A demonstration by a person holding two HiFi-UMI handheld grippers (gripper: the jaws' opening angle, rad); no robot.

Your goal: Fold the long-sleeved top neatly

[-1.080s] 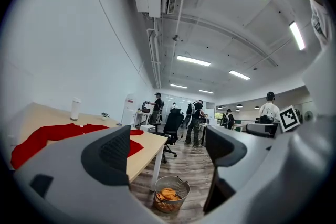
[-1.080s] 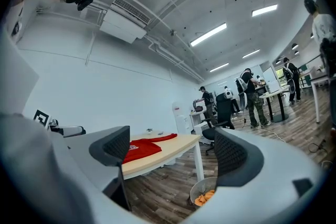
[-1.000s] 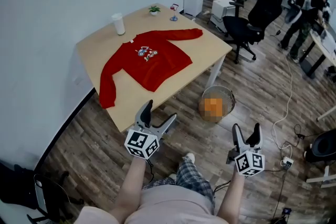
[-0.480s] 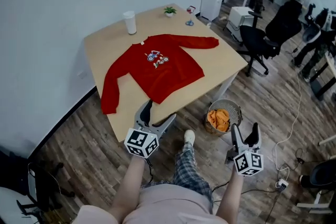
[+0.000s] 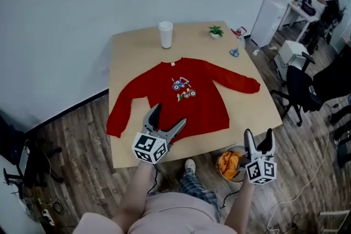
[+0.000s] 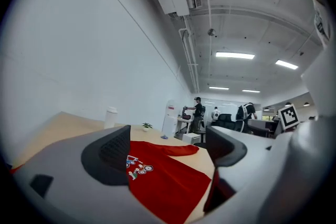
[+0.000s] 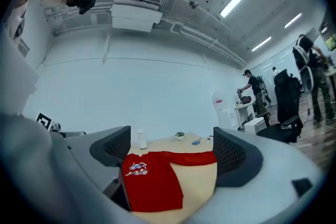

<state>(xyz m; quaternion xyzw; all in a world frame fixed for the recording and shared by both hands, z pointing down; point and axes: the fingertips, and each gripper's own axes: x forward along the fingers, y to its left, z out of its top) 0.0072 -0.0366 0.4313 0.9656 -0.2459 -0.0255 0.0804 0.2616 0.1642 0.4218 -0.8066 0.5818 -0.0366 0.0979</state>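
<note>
Jaws spread with nothing between them, my left gripper (image 5: 169, 115) hangs at the near edge of the pale wooden desk (image 5: 126, 44) and my right gripper (image 5: 259, 133) hangs lower, over the brown plank floor (image 5: 82, 172). I judge both are held open, ready to reach in. Beyond, the red long-sleeved top with a cartoon print (image 5: 186, 97) lies flat on the desk, face up, sleeves out. Only the head view shows the sleeve on my left reaching the desk's edge; the gripper views confirm empty jaws. Farthest back stands a white cylindrical cup (image 5: 165, 34).
</note>
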